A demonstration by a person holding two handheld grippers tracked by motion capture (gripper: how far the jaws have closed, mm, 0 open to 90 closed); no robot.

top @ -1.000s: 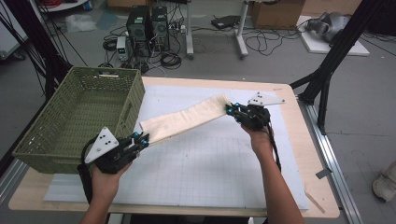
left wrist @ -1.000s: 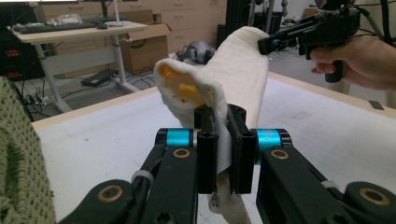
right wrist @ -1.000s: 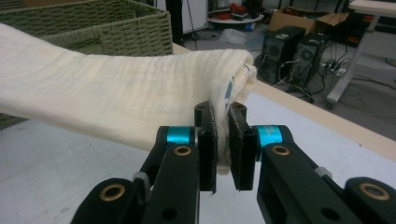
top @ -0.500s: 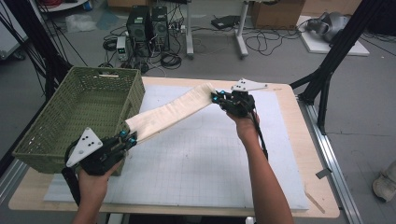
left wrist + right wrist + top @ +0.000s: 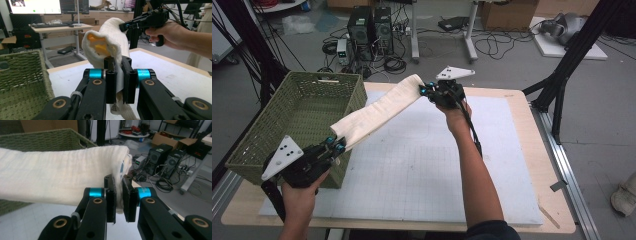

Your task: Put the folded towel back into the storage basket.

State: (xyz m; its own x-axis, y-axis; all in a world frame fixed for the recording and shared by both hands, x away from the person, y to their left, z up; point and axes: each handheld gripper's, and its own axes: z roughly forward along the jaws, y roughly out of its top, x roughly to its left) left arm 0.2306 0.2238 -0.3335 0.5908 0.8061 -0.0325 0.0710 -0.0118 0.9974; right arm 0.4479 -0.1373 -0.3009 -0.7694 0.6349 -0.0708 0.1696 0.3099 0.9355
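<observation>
Above the counter [image 5: 512,165], a folded cream towel [image 5: 374,112] hangs stretched in the air between the two grippers, clear of the white gridded mat [image 5: 422,170]. The left gripper [image 5: 334,146] grips the towel's near end beside the front corner of the green woven basket [image 5: 287,120]; in the left gripper view its fingers [image 5: 110,82] are pressed close together on the cloth [image 5: 110,37], whose folded layers show a yellow-orange inside. The right gripper [image 5: 426,90] clamps the far end, higher up, near the counter's back edge; in the right gripper view its fingers [image 5: 111,197] pinch the towel's [image 5: 62,180] folded corner with only cloth between them. The towel slopes down from right gripper to left, passing just over the basket's near corner.
</observation>
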